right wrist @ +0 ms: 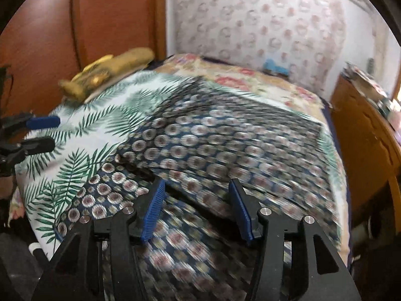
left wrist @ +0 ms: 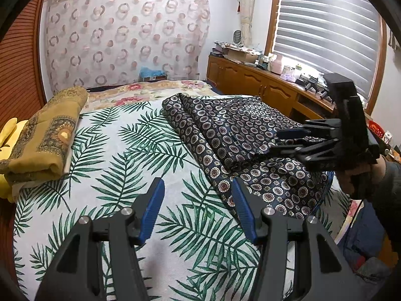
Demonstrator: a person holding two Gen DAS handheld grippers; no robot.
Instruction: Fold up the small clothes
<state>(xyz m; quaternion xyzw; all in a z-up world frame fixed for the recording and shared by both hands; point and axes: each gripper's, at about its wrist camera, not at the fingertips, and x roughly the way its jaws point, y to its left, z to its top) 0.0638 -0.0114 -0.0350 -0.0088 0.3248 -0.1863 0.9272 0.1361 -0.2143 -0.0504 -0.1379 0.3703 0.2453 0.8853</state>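
The dark patterned garment point(left wrist: 240, 135) is seen lying on the right half of the bed point(left wrist: 112, 150), on the palm-leaf sheet, already doubled in part: an upper layer lies over a lower one, with a loose corner reaching toward the near right edge of the bed. A folded mustard cloth point(left wrist: 47, 135) is parked at the far left edge, well apart from the work. The left gripper point(left wrist: 198, 200) is held low over bare sheet just beside the garment's near left edge, its jaws spread wide and nothing between them. The right gripper point(left wrist: 288, 140) is seen in the left wrist view reaching in from the right edge of the bed over the folded layer; in its own view the right gripper point(right wrist: 195, 200) is shown with jaws parted, hovering above the seam where the upper layer meets the lower, no cloth pinched as far as can be judged, though that view is smeared by motion blur. The step in hand is judged to be the set-up for a further fold: a first fold seems made, and a fresh hold is being sought. For the next move, the free near edge would need to be pinched by both grippers, one at each end, lifted together and carried across so the layers stay square; the slippery-looking fabric may slide or bunch if only one layer is caught
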